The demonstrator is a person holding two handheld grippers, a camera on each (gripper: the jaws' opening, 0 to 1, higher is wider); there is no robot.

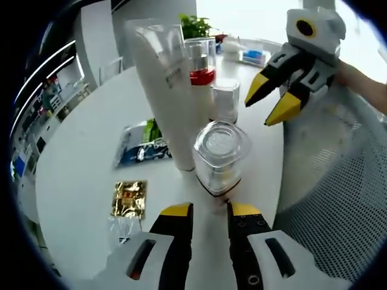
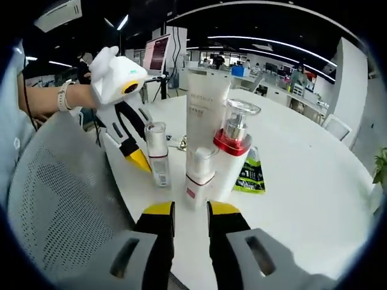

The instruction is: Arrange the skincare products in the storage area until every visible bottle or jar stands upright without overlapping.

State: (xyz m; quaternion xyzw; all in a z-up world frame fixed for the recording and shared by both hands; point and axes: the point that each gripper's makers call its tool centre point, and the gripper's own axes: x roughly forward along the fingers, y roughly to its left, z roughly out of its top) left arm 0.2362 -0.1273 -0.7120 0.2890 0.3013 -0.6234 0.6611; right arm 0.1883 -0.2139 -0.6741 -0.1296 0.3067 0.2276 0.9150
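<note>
**Left gripper view: four containers standing in a cluster by the table's edge**

Left gripper view is looking down along the left gripper (image 1: 210, 212), whose yellow-tipped jaws are sitting narrowly apart and gripping nothing, just short of a clear square-capped bottle (image 1: 220, 158) standing upright on the round white table (image 1: 78, 151). Right behind that bottle a tall white tube (image 1: 164, 90) is standing on its cap, touching or nearly touching it. Farther along, a small white pump bottle (image 1: 225, 100) and a red-collared bottle (image 1: 201, 63) are also standing upright. All four are grouping close to the table's edge beside a grey mesh chair (image 1: 338, 199). Nearer the table's middle, a blue-and-green sachet (image 1: 140, 144) and a gold foil packet (image 1: 129, 199) are lying flat.

The right gripper (image 1: 275, 99) is hanging over the same edge, its jaws slightly parted and empty, tips pointing toward the pump bottle without touching it.

Right gripper view is showing the cluster from the opposite side: the small white pump bottle (image 2: 199, 178) closest, the red-collared bottle (image 2: 233, 148) just beside it, the tall white tube (image 2: 204, 109) behind, and the clear square-capped bottle (image 2: 158, 154) standing apart toward the left gripper (image 2: 139, 158). A green sachet (image 2: 250, 172) is lying flat behind the red-collared bottle. The right gripper (image 2: 190, 210) itself is holding nothing, its jaws narrowly parted.
</note>
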